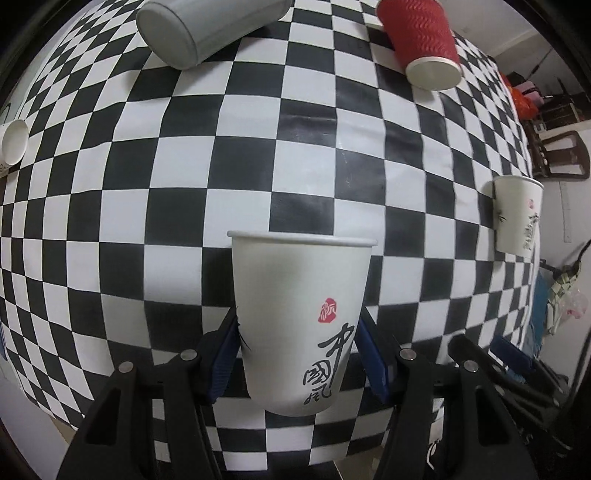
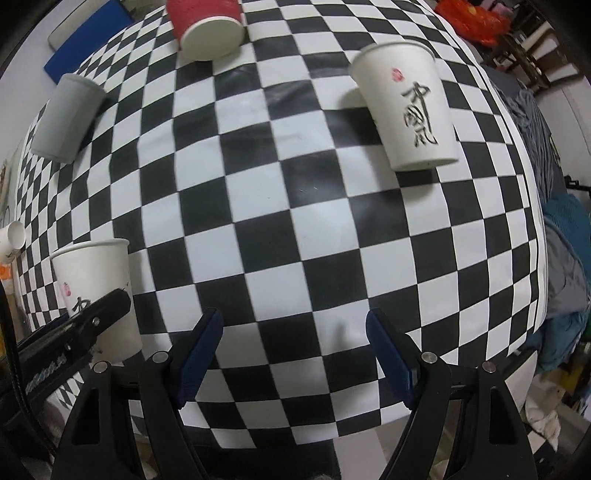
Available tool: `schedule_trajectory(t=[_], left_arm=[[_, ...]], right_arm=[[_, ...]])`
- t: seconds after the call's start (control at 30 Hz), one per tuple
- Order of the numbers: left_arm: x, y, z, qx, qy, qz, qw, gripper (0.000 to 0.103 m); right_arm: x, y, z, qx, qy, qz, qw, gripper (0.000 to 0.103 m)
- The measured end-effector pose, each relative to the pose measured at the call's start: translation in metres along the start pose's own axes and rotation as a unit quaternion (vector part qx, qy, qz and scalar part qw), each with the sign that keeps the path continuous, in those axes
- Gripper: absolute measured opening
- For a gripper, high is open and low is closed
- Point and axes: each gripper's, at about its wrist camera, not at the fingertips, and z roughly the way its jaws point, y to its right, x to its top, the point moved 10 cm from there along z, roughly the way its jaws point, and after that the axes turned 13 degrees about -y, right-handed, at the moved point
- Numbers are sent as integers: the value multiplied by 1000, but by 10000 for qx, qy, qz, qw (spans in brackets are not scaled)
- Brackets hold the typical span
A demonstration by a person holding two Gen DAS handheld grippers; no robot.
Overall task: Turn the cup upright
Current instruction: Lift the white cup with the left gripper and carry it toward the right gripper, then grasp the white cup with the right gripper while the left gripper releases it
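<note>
My left gripper (image 1: 297,350) is shut on a white paper cup (image 1: 295,314) with black calligraphy and a red seal, held upright, rim up, over the near part of the checkered table. The same cup (image 2: 98,295) and the left gripper's black finger show at the lower left of the right wrist view. My right gripper (image 2: 293,354) is open and empty above the table's front edge. A second white cup (image 2: 406,103) stands upright at the far right; it also shows in the left wrist view (image 1: 517,218).
A red ribbed cup (image 1: 421,40) lies on its side at the far edge, also in the right wrist view (image 2: 207,26). A grey cup (image 1: 199,26) lies on its side at the far left. A small white cup (image 1: 13,144) lies at the left edge. Clutter lies beyond the table's right side.
</note>
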Motion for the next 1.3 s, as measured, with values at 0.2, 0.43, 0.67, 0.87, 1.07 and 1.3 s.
schedule_trajectory(t=[0.2,0.43,0.67,0.87,1.07,1.3], left_arm=[[5,3,8,-153,-24,-237,9996,61],[4,-12,1,-69,77,-275,9996,89],[7,-25,-35,-238,598,-240,9976,90],[7,-44,-82,221,1466,-21,9889,96],[-4,-87,-81,1416,1694,-59,9753,96],[-20,-137,-42,1447,1212,-633,9800,96]], right_arm=[[-5,20,4,4,47,114,9999,81],[-5,23,0,346,18,75,9994,81],[-9,15,-21,546,133,-115,9984,81],[-13,2,-47,706,192,-367,9966,81],[-26,-44,-52,996,-199,-894,9908,82],[-25,-105,-29,905,-727,-1482,9821,82]])
